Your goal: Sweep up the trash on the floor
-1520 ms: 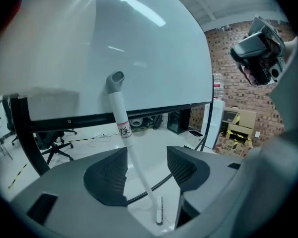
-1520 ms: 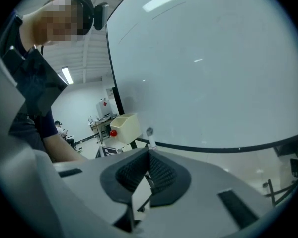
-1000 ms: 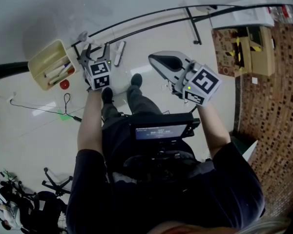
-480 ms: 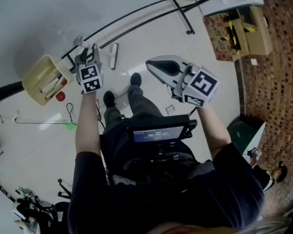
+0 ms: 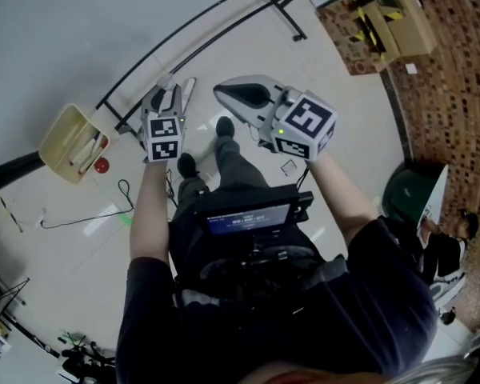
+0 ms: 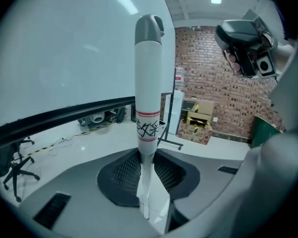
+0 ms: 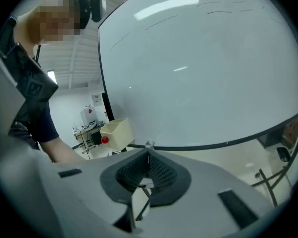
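**Head view.** The person stands on a pale, glossy floor (image 5: 72,238) facing a white board with a black rail (image 5: 184,50) at its foot. The left claw (image 5: 166,96) is at the broom handle (image 5: 187,93), which leans there. The right claw (image 5: 228,93) hangs just beside it. A small scrap (image 5: 288,167), probably the trash, lies on the floor near the person's right leg.

**Left gripper view.** The jaws have just been closing, and the pads now clamp the handle's lower, tapered part. Check that the grip is firm and centred before lifting. Otherwise the long handle is likely to swing. A brick wall (image 6: 213,83) stands beyond.

**Right gripper view.** This claw is closed, with nothing identifiable held. A beige bin (image 7: 116,133) sits by the board.
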Demonstrator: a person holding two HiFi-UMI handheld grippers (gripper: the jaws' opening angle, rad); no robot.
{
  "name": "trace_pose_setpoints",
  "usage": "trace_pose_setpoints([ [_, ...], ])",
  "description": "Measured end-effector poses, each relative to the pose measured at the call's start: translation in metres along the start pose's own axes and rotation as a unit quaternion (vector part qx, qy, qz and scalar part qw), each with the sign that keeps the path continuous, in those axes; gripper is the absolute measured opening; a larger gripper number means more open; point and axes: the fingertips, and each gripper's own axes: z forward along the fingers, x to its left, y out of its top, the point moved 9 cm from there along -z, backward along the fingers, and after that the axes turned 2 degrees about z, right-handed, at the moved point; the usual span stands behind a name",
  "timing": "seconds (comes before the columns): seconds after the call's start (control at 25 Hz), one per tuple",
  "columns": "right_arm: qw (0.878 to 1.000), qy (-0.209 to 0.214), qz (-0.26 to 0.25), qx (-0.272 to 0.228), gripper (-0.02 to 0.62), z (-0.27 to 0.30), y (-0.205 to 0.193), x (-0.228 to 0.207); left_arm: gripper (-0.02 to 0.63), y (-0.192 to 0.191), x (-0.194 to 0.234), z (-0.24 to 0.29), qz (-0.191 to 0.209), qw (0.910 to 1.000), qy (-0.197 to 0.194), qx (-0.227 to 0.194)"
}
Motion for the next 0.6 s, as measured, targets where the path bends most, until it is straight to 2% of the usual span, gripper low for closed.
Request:
trace_pose_setpoints([
  [0.24,0.999,-0.045,-0.024,0.007,0.025,0.023,-0.005,0.030,0.084,0.011,-0.026,-0.019,0.026,0.9984,-0.049,-0.002],
  [0.28,0.998,-0.056,-0.029,0.009,0.040,0.025,-0.007,0.035,0.084,0.015,-0.030,-0.025,0.031,0.9980,-0.055,-0.007],
  [0.44,0.995,-0.098,-0.030,0.000,0.168,0.026,-0.009,0.052,0.084,0.038,-0.048,-0.044,0.054,0.9945,-0.087,-0.023],
  [0.6,0.985,-0.166,-0.031,-0.027,0.217,0.012,0.001,0.057,0.083,0.061,-0.075,-0.065,0.082,0.9886,-0.120,-0.042],
])
